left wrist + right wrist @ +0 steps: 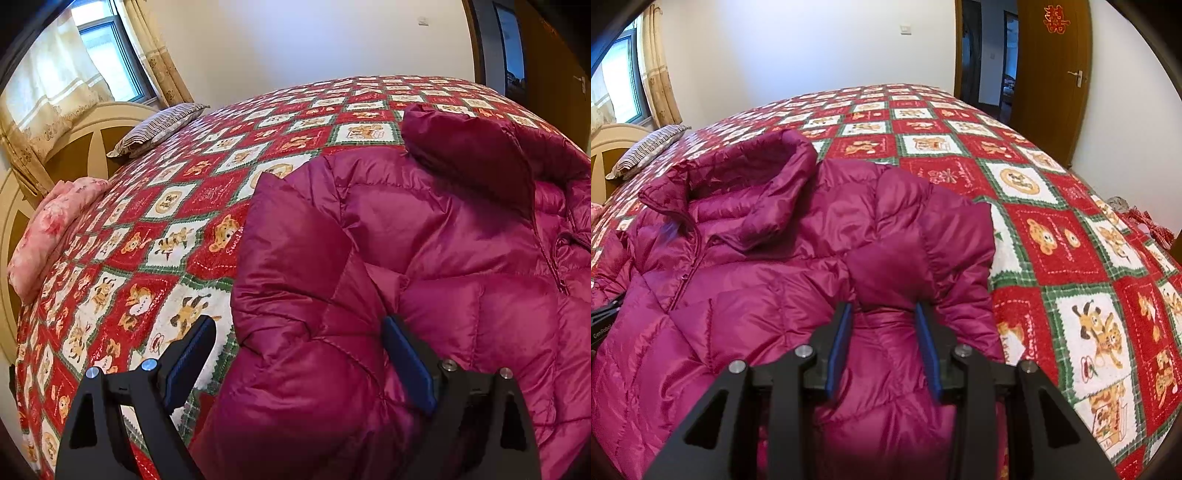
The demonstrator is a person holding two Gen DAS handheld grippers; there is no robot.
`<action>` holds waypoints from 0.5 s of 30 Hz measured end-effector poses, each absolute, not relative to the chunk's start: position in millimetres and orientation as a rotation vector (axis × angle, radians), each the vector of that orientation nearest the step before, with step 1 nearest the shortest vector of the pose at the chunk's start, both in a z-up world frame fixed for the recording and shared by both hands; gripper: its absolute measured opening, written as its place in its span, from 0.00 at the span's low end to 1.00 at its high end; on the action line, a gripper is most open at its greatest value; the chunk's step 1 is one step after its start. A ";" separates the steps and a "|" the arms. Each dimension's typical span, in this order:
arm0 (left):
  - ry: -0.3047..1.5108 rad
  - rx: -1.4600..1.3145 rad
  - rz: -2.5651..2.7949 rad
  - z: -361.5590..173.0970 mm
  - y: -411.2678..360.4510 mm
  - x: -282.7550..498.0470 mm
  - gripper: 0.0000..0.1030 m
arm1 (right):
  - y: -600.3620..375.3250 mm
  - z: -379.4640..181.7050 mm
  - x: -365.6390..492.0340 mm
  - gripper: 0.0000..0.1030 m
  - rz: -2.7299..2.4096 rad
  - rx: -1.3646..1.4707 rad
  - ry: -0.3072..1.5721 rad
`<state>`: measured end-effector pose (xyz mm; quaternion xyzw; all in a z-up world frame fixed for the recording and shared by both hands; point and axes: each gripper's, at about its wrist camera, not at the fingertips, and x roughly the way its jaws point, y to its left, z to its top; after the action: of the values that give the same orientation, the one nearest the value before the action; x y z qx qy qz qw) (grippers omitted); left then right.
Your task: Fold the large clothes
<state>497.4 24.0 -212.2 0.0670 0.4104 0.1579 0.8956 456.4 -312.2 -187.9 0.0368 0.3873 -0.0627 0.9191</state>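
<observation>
A magenta quilted down jacket [443, 240] lies front up on a red and white patchwork bedspread [166, 229], collar toward the far side. In the left wrist view my left gripper [299, 328] stands wide open over the jacket's left sleeve [295, 258]; one finger hangs over the bedspread, the other rests by the quilted fabric. In the right wrist view the jacket [757, 258] fills the left half. My right gripper [883, 310] is shut on the right sleeve near its cuff [886, 273], with fabric bunched between the blue pads and the sleeve lying across the jacket's front.
A striped pillow [159, 129] and a pink floral pillow [51, 229] lie by the cream headboard [92, 125] under a curtained window. The bedspread [1071, 240] stretches bare to the right of the jacket. A wooden door [1056, 74] stands past the bed's far corner.
</observation>
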 end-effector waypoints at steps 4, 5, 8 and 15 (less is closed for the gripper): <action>0.867 0.156 0.345 -192.0 25.1 494.1 0.89 | -315.6 -176.3 454.3 0.38 -0.116 0.074 0.812; 0.842 0.131 0.337 -181.1 26.5 488.6 0.89 | -317.4 -164.7 446.5 0.39 -0.121 0.089 0.777; 0.762 0.077 0.272 -154.1 20.5 470.5 0.89 | -311.2 -139.1 427.4 0.39 -0.103 0.118 0.698; 0.804 0.186 0.187 -175.7 -33.9 464.5 0.89 | -247.7 -141.4 413.0 0.39 0.086 0.054 0.721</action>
<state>464.5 -33.9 -175.7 0.0902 0.3900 0.0905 0.9119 413.0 -247.7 -141.4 0.0266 0.3526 0.0423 0.9345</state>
